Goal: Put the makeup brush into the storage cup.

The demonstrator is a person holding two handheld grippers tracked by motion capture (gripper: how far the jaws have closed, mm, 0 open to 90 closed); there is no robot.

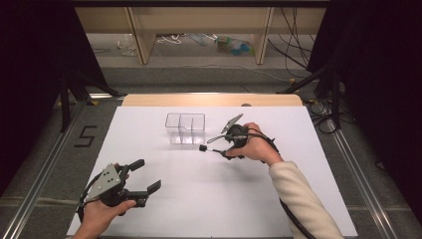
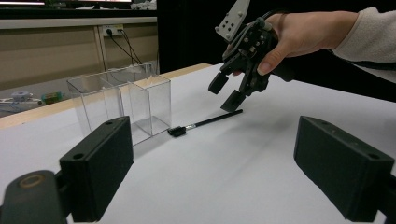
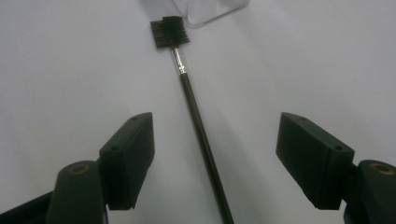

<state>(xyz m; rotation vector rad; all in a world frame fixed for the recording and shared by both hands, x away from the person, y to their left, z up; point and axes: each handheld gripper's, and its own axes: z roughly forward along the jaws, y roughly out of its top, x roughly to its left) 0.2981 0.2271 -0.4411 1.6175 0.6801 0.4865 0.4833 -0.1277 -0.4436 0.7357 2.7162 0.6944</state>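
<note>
Evidently the pick-up was in hand: the right gripper (image 1: 222, 145) hung released, jaws straddling the brush (image 3: 196, 126), which lay on the table (image 1: 214, 199) at five o'clock of the clear box (image 1: 185, 127). Next, lower and clench.

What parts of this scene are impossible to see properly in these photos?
- Brush: its handle end runs off the bottom edge of the right gripper view.
- Clear divided box: cut off by the top edge of the right gripper view.
- Clutter under the far bench: too small and blurred in the high view.
</note>
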